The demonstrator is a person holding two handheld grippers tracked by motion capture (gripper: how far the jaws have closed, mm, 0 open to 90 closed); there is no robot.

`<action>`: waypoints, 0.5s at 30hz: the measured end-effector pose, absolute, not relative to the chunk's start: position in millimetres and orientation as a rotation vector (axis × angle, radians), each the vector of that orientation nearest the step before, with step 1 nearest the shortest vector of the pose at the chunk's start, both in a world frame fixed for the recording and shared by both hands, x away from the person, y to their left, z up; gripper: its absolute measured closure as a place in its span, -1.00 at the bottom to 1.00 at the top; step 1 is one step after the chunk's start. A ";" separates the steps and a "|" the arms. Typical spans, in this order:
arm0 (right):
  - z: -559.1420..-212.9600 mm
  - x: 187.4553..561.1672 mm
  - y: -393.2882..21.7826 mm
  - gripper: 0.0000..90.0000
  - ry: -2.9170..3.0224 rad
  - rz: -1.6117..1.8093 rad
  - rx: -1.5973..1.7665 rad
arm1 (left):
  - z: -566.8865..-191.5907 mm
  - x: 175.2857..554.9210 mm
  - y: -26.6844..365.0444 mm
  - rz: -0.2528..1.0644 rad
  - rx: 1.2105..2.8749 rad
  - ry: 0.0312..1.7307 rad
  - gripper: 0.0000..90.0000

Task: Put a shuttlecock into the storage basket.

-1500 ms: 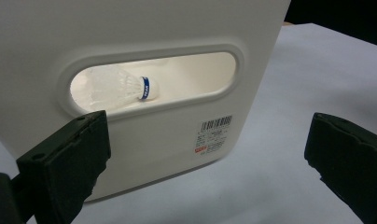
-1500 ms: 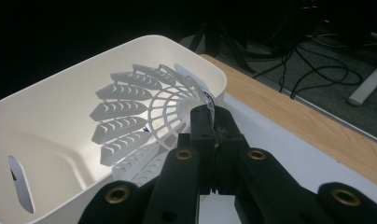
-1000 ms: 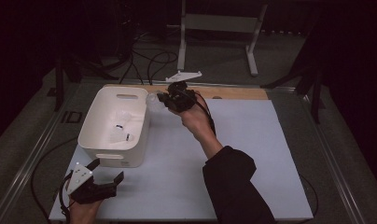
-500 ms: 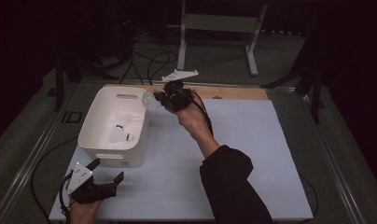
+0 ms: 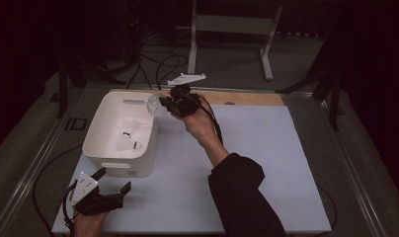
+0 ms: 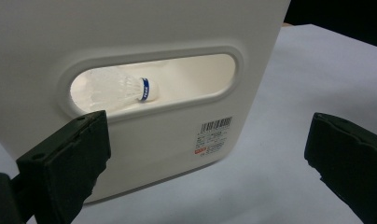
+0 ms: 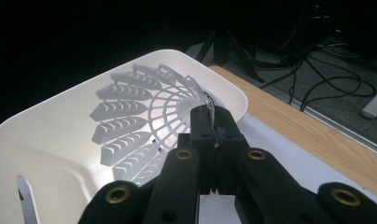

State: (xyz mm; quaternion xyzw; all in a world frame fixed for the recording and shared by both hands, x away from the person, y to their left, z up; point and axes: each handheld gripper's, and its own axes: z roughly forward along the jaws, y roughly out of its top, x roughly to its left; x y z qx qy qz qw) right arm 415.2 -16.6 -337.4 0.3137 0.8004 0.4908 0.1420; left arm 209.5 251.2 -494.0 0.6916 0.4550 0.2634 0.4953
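Observation:
My right gripper [image 5: 164, 104] is shut on a white plastic shuttlecock [image 5: 154, 105] and holds it above the far right corner of the white bin [image 5: 104, 106]. In the right gripper view the shuttlecock's skirt [image 7: 140, 116] fans out past the closed jaws of the right gripper [image 7: 210, 121], over the bin's hollow [image 7: 74, 100]. Other shuttlecocks [image 5: 128, 133] lie inside the bin. My left gripper [image 5: 113, 179] stands open near the table's front left, just in front of the bin. The left gripper [image 6: 207, 154] faces the bin wall [image 6: 177, 28], and a blue-banded shuttlecock [image 6: 126, 88] shows through the handle slot.
The bin stands on a white mat [image 5: 266, 163]. A wooden strip [image 5: 247, 98] runs along the mat's far edge. Behind the table are cables [image 5: 158, 64] and a metal stand [image 5: 227, 29] on the floor. A barcode label [image 6: 216, 128] is stuck on the bin wall.
My right hand has drifted slightly left toward the bin, still gripping the shuttlecock. The left gripper has stayed where it was.

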 end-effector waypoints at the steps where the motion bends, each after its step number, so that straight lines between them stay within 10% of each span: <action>1: -337.8 415.4 -15.8 0.98 2.310 1.420 0.906 | -493.9 209.7 251.2 0.637 1.676 1.103 -0.98; 15: -339.2 417.8 -12.1 0.98 2.304 1.444 0.929 | -493.8 209.9 250.6 0.638 1.679 1.100 -0.98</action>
